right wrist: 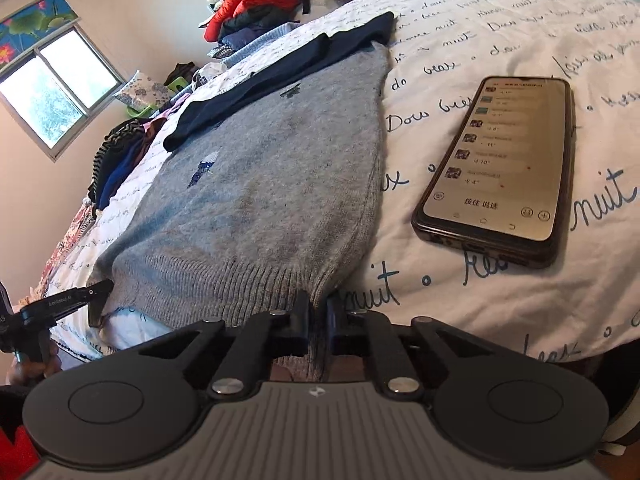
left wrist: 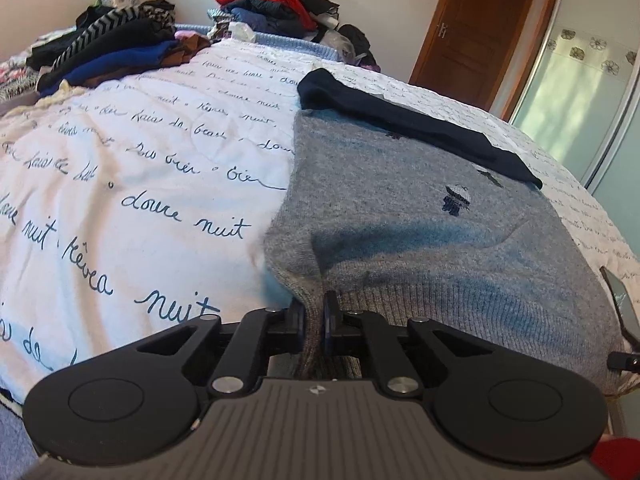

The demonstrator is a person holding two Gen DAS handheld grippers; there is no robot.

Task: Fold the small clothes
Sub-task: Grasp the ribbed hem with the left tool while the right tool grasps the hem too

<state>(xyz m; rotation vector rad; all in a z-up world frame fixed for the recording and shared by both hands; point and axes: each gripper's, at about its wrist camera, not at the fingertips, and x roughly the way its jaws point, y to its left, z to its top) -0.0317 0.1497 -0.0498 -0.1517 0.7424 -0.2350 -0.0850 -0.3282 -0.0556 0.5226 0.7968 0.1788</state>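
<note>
On the bed (left wrist: 140, 160) we see a gray sweater (left wrist: 400, 208) lying flat. Our left gripper (left wrist: 315, 320) pinches its bottom left corner tight. Our right gripper (right wrist: 318, 320) pinches the right corner, near a phone (right wrist: 500, 160).

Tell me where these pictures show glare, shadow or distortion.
Left wrist view: fisheye bends the bedspread; a bluish shadow crosses the grey sweater. Right wrist view: the window is overexposed; the phone screen is lit, its text too small to read.
</note>
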